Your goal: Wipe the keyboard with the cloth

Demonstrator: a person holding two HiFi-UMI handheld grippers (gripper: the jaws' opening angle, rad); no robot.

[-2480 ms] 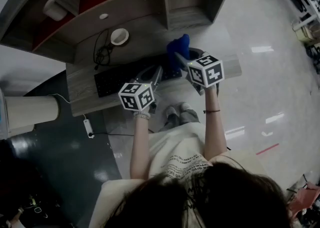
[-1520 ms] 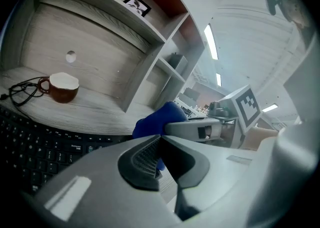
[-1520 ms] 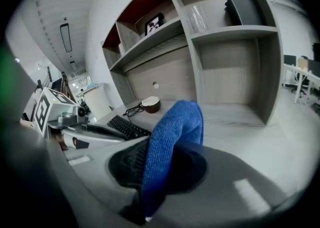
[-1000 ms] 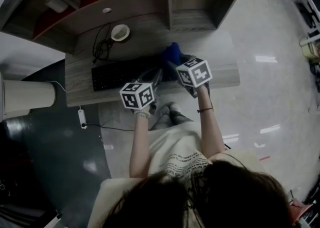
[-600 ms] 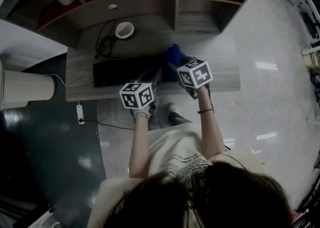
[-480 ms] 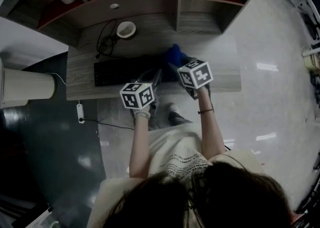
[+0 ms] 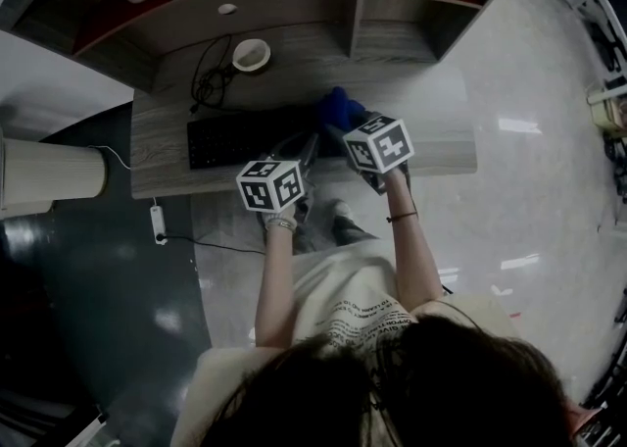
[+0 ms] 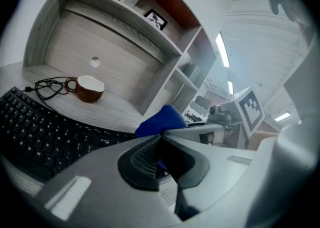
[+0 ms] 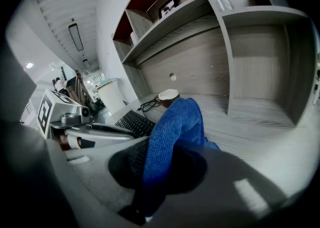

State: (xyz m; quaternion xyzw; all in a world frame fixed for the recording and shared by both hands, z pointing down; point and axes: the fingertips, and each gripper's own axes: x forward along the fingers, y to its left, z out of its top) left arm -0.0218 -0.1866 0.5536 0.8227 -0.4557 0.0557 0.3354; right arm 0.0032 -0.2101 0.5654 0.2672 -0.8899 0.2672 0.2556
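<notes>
A black keyboard (image 7: 235,137) (image 8: 40,132) lies on the grey wooden desk (image 7: 157,156). My right gripper (image 7: 347,129) (image 9: 165,158) is shut on a blue cloth (image 7: 339,106) (image 9: 176,127), which bulges up out of its jaws over the keyboard's right end. Whether the cloth touches the keys is hidden. My left gripper (image 7: 308,146) (image 8: 161,139) hovers at the desk's front edge, just left of the right one, its jaws closed together with nothing between them. In the left gripper view the cloth (image 8: 161,118) shows beyond the jaw tips.
A brown mug with a white inside (image 7: 252,54) (image 8: 90,88) and a coiled black cable (image 7: 204,92) (image 8: 47,85) sit behind the keyboard. Shelf compartments (image 7: 358,4) rise at the back of the desk. Bare desk (image 7: 431,112) lies to the right.
The right gripper with the cloth has shifted slightly left and nearer the keyboard's right end. The left gripper has held its place. The head camera has drifted a little.
</notes>
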